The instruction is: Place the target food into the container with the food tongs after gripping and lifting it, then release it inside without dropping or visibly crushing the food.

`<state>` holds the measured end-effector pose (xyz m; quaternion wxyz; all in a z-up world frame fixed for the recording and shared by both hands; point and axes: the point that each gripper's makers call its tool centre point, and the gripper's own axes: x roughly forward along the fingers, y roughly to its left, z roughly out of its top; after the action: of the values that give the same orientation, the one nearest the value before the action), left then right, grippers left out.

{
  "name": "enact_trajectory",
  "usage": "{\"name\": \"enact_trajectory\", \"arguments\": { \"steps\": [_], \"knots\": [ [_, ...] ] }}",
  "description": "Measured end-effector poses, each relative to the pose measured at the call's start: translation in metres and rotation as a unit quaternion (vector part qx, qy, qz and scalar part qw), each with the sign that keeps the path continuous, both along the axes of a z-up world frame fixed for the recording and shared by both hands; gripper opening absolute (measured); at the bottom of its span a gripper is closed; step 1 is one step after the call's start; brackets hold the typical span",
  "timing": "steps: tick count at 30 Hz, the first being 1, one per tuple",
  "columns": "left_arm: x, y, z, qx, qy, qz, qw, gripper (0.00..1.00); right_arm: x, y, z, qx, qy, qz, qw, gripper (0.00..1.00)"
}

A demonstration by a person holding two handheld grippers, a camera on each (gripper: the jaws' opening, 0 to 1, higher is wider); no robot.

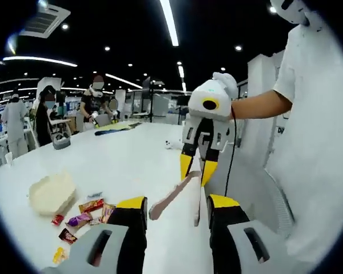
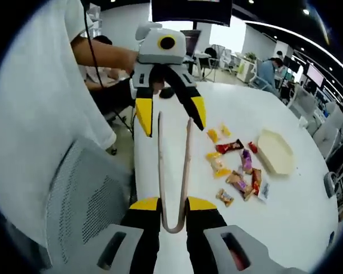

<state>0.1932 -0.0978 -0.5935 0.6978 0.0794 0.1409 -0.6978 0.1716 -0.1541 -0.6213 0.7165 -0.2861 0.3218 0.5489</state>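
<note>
The food tongs (image 2: 173,171) are held at their bent end between the jaws of the right gripper (image 2: 172,206), which are closed on that loop. The two tong arms stand apart, with nothing between their tips. The tips reach up toward the left gripper (image 2: 170,117), whose jaws are spread wide on either side of them; whether either jaw touches a tong arm cannot be told.

In the left gripper view the tongs (image 1: 172,196) appear foreshortened, hanging from the right gripper (image 1: 197,168); one arm is plain, the other is a thin edge-on sliver. The left gripper (image 1: 177,206) shows its own jaws apart at the bottom of that view.

The food lies on the white table (image 2: 286,205): a loose scatter of wrapped snacks (image 2: 235,171), just beside the container (image 2: 275,150), a shallow cream tray. The wrappers are too small for labels to be read. In the left gripper view the container (image 1: 51,193) sits near the snacks (image 1: 83,217), several cut off by the gripper body.

A grey mesh chair (image 2: 86,200) stands beside the table, partly hidden by the person's white shirt (image 2: 40,97).
</note>
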Motion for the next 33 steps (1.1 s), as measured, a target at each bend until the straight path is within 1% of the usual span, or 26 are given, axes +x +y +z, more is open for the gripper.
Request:
{"name": "enact_trajectory", "arguments": {
  "steps": [1, 2, 3, 4, 6, 9, 10, 12, 13, 16, 17, 18, 19, 20, 21, 23, 24, 27, 29, 31, 33],
  "knots": [
    [-0.001, -0.001, 0.001, -0.004, 0.0, -0.003, 1.0, 0.35, -0.001, 0.0, 0.0, -0.005, -0.008, 0.012, 0.9999, 0.15],
    [-0.001, -0.001, 0.001, -0.006, -0.004, -0.004, 1.0, 0.33, -0.001, 0.0, -0.001, -0.007, -0.008, 0.012, 0.9999, 0.15],
    [-0.001, -0.001, 0.0, -0.007, -0.004, -0.004, 1.0, 0.32, -0.003, 0.001, -0.001, -0.007, -0.003, 0.012, 0.9999, 0.15],
    [-0.004, 0.0, -0.003, 0.0, 0.004, -0.013, 0.9999, 0.32, -0.004, 0.001, -0.001, -0.007, 0.002, 0.009, 0.9999, 0.15],
    [-0.003, 0.0, -0.007, 0.01, -0.003, -0.014, 0.9998, 0.32, -0.007, 0.003, -0.001, -0.013, -0.007, 0.014, 0.9998, 0.15],
    [-0.01, 0.003, -0.021, 0.056, -0.03, -0.039, 0.9972, 0.32, -0.008, 0.002, 0.001, -0.011, -0.004, 0.02, 0.9997, 0.15],
    [-0.013, 0.003, -0.025, 0.068, -0.046, -0.049, 0.9954, 0.32, -0.007, 0.001, 0.0, -0.014, -0.008, 0.026, 0.9995, 0.15],
    [-0.016, 0.002, -0.028, 0.081, -0.061, -0.061, 0.9929, 0.32, -0.009, 0.0, 0.0, -0.026, -0.006, 0.032, 0.9991, 0.15],
    [-0.016, 0.002, -0.03, 0.086, -0.064, -0.063, 0.9923, 0.32, -0.01, 0.0, 0.001, -0.033, -0.01, 0.04, 0.9986, 0.15],
    [-0.014, 0.002, -0.033, 0.103, -0.069, -0.065, 0.9901, 0.31, -0.009, 0.002, 0.006, -0.04, -0.012, 0.041, 0.9983, 0.15],
    [-0.014, 0.003, -0.034, 0.11, -0.072, -0.066, 0.9891, 0.31, -0.009, 0.003, 0.007, -0.042, -0.018, 0.046, 0.9979, 0.15],
    [-0.012, 0.005, -0.038, 0.13, -0.086, -0.067, 0.9855, 0.28, -0.008, 0.004, 0.008, -0.047, -0.02, 0.048, 0.9975, 0.15],
    [-0.013, 0.005, -0.04, 0.143, -0.086, -0.068, 0.9836, 0.26, -0.008, 0.005, 0.008, -0.051, -0.019, 0.05, 0.9972, 0.15],
    [-0.012, 0.004, -0.04, 0.149, -0.085, -0.065, 0.983, 0.24, -0.009, 0.005, 0.008, -0.054, -0.017, 0.051, 0.9971, 0.15],
    [-0.009, 0.003, -0.039, 0.151, -0.094, -0.061, 0.9822, 0.2, -0.006, 0.003, 0.007, -0.064, -0.026, 0.054, 0.9961, 0.15],
    [-0.006, 0.003, -0.037, 0.148, -0.112, -0.064, 0.9805, 0.17, -0.004, 0.001, 0.006, -0.065, -0.025, 0.053, 0.9962, 0.15],
    [-0.007, 0.002, -0.036, 0.148, -0.108, -0.061, 0.9811, 0.16, -0.004, 0.0, 0.005, -0.066, -0.024, 0.051, 0.9963, 0.15],
    [-0.005, -0.001, -0.029, 0.14, -0.119, -0.058, 0.9813, 0.16, -0.001, -0.005, 0.001, -0.07, -0.02, 0.045, 0.9964, 0.16],
    [-0.005, -0.003, -0.025, 0.134, -0.126, -0.057, 0.9814, 0.16, 0.001, -0.008, -0.002, -0.073, -0.023, 0.04, 0.9962, 0.16],
    [-0.004, -0.003, -0.021, 0.125, -0.125, -0.057, 0.9826, 0.16, 0.002, -0.009, -0.005, -0.067, -0.014, 0.027, 0.9973, 0.16],
    [-0.004, -0.005, -0.017, 0.115, -0.122, -0.058, 0.9842, 0.15, 0.0, -0.01, -0.01, -0.064, -0.021, 0.03, 0.9973, 0.16]
  ]
}}
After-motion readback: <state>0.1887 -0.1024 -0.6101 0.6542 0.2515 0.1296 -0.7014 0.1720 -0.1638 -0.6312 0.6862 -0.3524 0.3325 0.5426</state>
